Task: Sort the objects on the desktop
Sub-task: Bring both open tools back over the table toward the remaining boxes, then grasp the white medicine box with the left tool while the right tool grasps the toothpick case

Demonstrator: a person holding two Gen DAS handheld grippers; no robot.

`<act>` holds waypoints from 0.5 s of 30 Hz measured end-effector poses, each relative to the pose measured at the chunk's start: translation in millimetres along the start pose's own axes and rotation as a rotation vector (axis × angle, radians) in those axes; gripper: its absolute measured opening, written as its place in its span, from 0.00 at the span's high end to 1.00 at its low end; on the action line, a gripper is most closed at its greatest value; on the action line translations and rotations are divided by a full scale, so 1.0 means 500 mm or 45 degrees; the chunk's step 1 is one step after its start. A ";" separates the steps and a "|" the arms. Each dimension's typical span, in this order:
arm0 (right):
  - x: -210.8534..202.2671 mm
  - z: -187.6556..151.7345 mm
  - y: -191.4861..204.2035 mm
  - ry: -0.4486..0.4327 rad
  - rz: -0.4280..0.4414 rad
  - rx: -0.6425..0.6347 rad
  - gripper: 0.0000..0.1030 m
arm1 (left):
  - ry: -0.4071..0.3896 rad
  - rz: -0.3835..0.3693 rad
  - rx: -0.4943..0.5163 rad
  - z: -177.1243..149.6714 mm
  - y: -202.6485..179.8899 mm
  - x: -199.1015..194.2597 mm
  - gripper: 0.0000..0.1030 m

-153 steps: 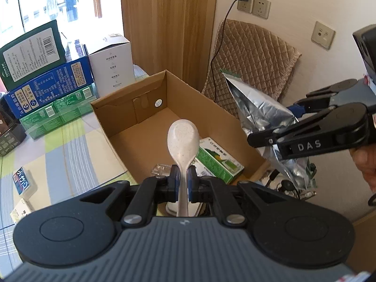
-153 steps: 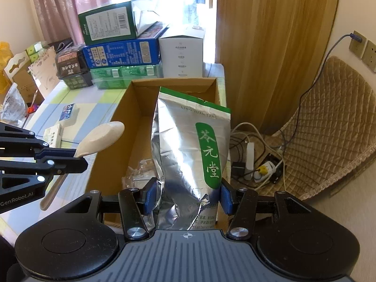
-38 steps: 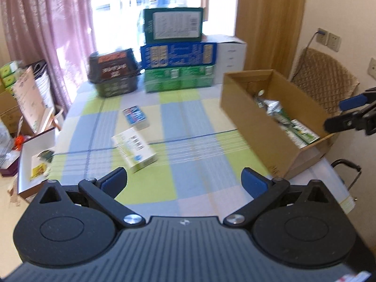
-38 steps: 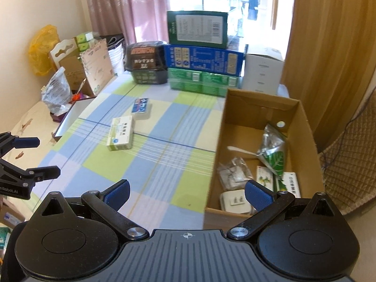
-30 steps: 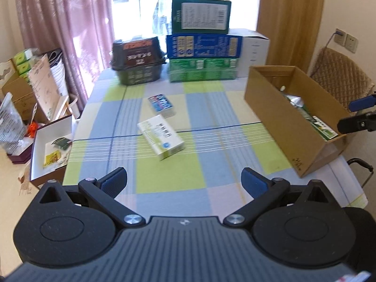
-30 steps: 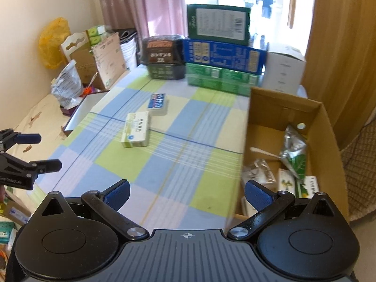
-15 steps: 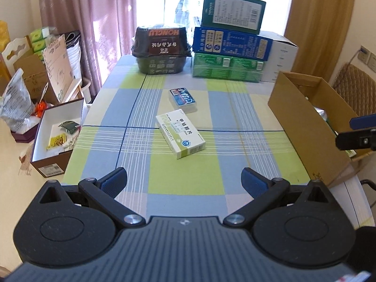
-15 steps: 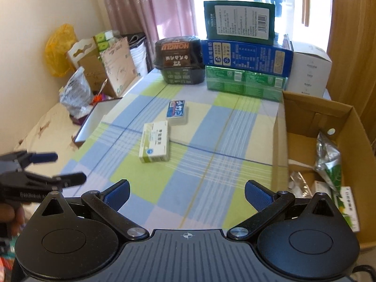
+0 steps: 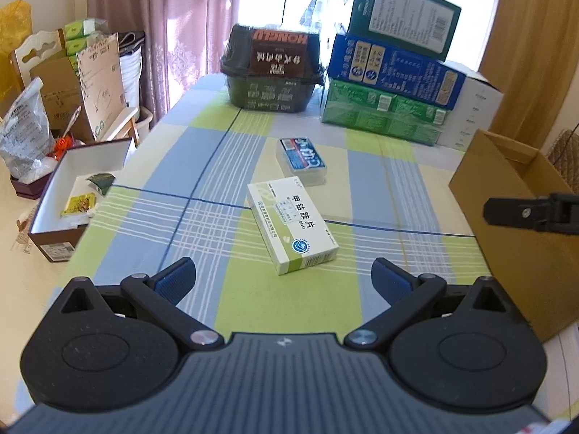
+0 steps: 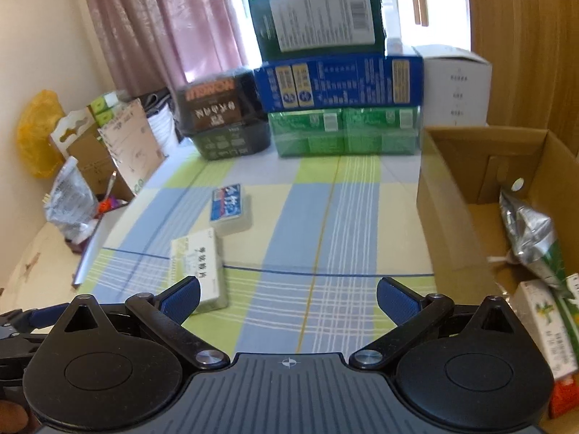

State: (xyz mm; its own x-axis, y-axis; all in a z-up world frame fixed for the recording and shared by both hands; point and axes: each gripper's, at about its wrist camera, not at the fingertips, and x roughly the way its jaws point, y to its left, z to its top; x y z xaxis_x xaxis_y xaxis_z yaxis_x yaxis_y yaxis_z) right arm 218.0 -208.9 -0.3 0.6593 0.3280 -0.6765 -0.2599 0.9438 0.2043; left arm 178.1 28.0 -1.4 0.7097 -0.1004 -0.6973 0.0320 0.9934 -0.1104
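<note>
Both claws were spread wide with nothing between their blue pads: my left claw (image 9: 282, 276) hung over the near part of the desk (image 9: 202, 181), my right claw (image 10: 287, 294) beside it over the same checked cloth. That cloth was blue, green and pale yellow; pink curtains (image 9: 163, 18) and a bright window stood behind.

At the far edge sat a dark Hongli tub (image 9: 273, 68), and beside it stacked green (image 9: 380, 115), blue (image 9: 394, 68) and dark green (image 9: 401, 18) cartons, with a white box (image 10: 456, 83) next to them.

Mid-desk, directly ahead of my left claw, lay the white-and-green medicine box (image 9: 291, 224), with the small blue-labelled case (image 9: 302, 161) just beyond it.

On the right stood the cardboard box (image 10: 448, 217), holding a silver-and-green foil pouch (image 10: 532, 238) and a white-and-green carton (image 10: 542, 322). Off the desk to the left, an open white box (image 9: 72, 195) held small packets.
</note>
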 end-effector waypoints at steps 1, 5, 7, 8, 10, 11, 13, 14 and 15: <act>0.014 -0.005 -0.001 0.002 -0.009 -0.006 0.02 | 0.006 0.000 -0.004 -0.001 0.000 0.015 0.01; 0.066 -0.026 -0.010 0.025 -0.057 -0.010 0.02 | 0.014 0.000 -0.004 -0.004 0.003 0.064 0.01; 0.082 -0.026 -0.016 0.034 -0.045 -0.018 0.02 | 0.009 0.008 -0.009 -0.005 0.007 0.081 0.01; 0.088 -0.023 -0.017 0.030 -0.043 -0.033 0.02 | 0.010 0.010 -0.018 -0.003 0.009 0.090 0.01; 0.102 -0.013 -0.022 0.020 -0.043 -0.036 0.02 | 0.017 0.009 -0.029 0.001 0.011 0.108 0.02; 0.109 -0.007 -0.027 0.012 -0.039 -0.023 0.02 | 0.018 0.009 -0.026 0.004 0.009 0.117 0.02; 0.122 0.005 -0.040 0.004 -0.030 0.015 0.02 | 0.024 0.003 -0.015 0.009 0.001 0.134 0.02; 0.129 0.008 -0.046 0.004 -0.023 0.032 0.02 | 0.024 -0.006 -0.010 0.011 -0.004 0.141 0.02; 0.134 0.011 -0.048 0.005 -0.016 0.039 0.02 | 0.026 -0.014 -0.005 0.012 -0.009 0.150 0.02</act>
State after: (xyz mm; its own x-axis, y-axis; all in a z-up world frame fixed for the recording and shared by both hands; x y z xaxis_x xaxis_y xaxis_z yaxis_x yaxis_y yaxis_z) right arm 272.3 -209.6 -46.5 0.6598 0.3160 -0.6818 -0.2299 0.9487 0.2171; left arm 235.5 16.6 -48.8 0.6946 -0.1126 -0.7106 0.0369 0.9919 -0.1211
